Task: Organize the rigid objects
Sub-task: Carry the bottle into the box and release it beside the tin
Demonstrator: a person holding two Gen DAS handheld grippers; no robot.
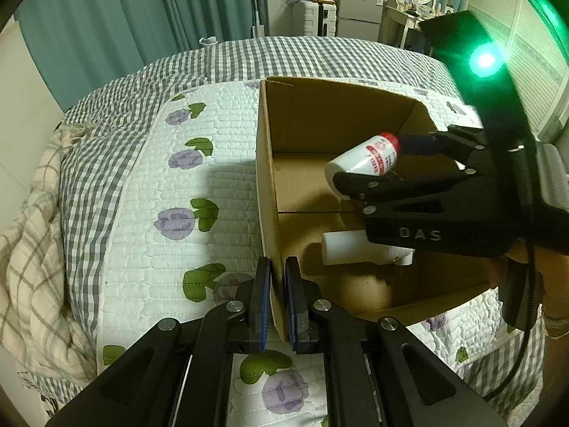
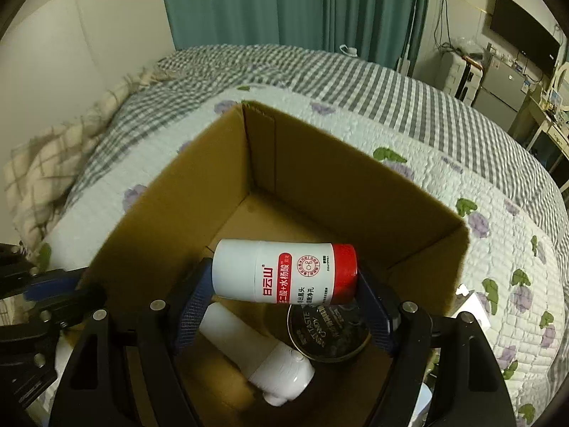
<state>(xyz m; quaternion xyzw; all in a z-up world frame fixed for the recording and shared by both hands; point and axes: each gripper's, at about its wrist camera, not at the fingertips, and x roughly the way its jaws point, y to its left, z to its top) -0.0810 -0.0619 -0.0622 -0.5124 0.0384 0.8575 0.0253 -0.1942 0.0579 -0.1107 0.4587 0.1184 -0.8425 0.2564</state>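
Brown cardboard makes the open box [image 2: 170,220] that sits on the flowery quilt [image 1: 199,185] of the bed. The box is where the hard things go, so its top is open wide.

The left gripper [image 1: 276,302] is clenched on the near part of the box's left wall, one pad inside and one pad outside. I think it pinches there to keep the light box from sliding on the soft bed while things drop in.

The right gripper [image 2: 284,284] is grasping a white bottle with a red cap [image 2: 284,272]. The bottle lies sideways between the two fingers, squeezed at its ends, the cap against the right finger. It hangs in the air over the inside of the box, nearer the near wall than the far corner, and it does not touch the floor of the box. Held flat like this, it should land lying down and not tip over.

Below it, on the box floor by the near wall, lie a plain white bottle [image 2: 259,352] and a round dark tin [image 2: 327,334], just beside each other. The far half of the floor is bare, so there looks to be room to set the bottle down there.
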